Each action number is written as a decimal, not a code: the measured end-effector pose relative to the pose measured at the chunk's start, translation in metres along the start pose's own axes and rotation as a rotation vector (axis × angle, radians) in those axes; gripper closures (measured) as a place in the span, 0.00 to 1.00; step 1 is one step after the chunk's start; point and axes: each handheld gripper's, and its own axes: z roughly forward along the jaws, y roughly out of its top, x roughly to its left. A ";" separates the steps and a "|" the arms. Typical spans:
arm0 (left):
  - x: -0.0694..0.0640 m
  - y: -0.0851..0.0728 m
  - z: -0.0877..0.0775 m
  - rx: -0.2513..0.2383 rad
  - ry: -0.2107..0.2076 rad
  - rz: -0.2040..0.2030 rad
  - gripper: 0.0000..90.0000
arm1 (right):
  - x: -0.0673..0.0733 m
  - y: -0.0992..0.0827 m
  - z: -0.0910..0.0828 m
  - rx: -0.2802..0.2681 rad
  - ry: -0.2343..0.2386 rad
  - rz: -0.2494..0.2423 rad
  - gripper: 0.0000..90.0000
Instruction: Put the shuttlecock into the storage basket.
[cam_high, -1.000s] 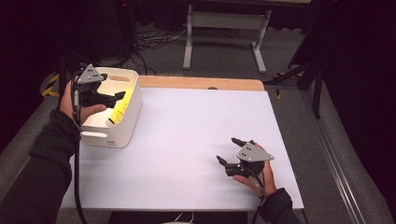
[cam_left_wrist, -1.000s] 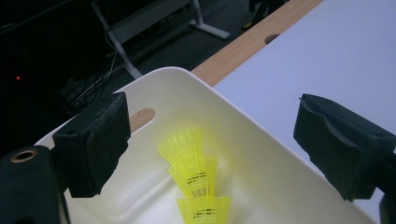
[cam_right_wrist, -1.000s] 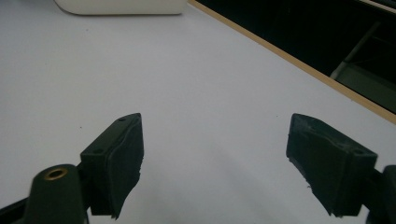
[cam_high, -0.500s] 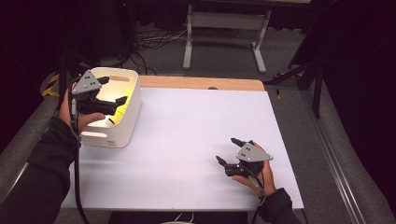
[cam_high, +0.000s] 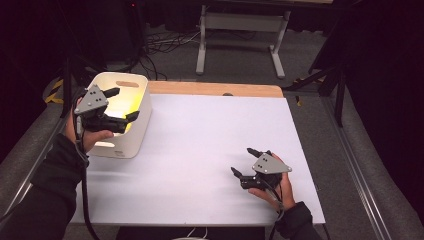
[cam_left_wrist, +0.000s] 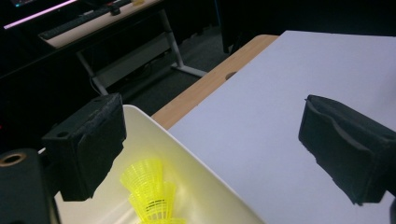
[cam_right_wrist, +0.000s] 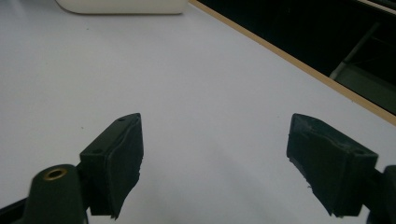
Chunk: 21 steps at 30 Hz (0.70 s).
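yellow ribbed shuttlecocks (cam_left_wrist: 152, 196) are seen stacked in the white bin (cam_high: 131, 131) at 9 o'clock, under the left gripper (cam_high: 122, 105), held wide open. the right gripper (cam_high: 244, 162), also empty and spread, is held low at 5 o'clock over the white table (cam_high: 200, 150). a dark room with desk legs (cam_high: 202, 45) lies beyond.

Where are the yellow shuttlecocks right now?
The yellow shuttlecocks lie stacked inside the white bin at the table's far left corner, in the left gripper view just below the open left claw.

I can read no text, label, brand or number anywhere; the yellow shuttlecocks (cam_left_wrist: 152, 196) carry faint dark marks, too small to make out.
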 end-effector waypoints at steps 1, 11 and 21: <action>-0.002 0.000 -0.001 -0.008 -0.002 0.002 0.09 | 0.000 0.000 0.000 0.001 0.000 0.001 0.22; -0.019 0.001 -0.009 -0.070 -0.028 0.023 0.08 | 0.001 0.000 0.000 0.000 -0.007 -0.003 0.20; -0.037 -0.002 -0.014 -0.105 -0.051 0.052 0.07 | 0.003 0.001 0.000 0.007 -0.012 -0.013 0.18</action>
